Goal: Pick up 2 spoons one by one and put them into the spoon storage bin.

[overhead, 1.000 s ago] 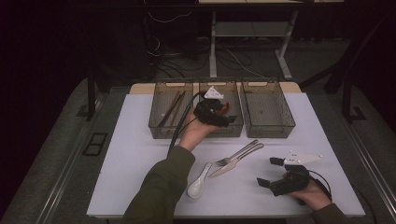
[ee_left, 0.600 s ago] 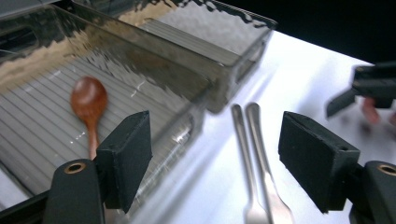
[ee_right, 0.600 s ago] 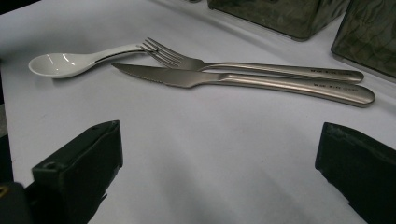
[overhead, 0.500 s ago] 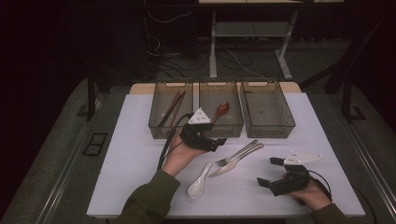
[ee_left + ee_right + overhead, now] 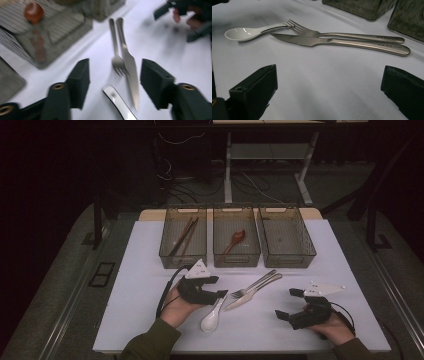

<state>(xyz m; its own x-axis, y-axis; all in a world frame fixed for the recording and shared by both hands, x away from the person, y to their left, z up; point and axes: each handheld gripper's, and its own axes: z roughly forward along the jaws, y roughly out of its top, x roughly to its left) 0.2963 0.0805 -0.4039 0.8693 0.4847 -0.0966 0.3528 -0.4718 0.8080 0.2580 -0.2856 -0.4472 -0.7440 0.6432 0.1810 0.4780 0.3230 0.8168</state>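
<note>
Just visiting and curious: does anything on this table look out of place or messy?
Mildly. The fork, knife and white spoon lie loose and slanted on the table, the spoon's handle touching the fork's tines, while the right bin sits empty. Nothing looks spilled or broken.

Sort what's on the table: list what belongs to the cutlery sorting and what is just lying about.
In the job: white spoon, fork, knife, three bins, red spoon, chopsticks, left gripper.

Lying about: floor cables, table frame behind.

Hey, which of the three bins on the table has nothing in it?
The right bin. The left bin holds chopsticks and the middle bin holds a brown spoon.
</note>
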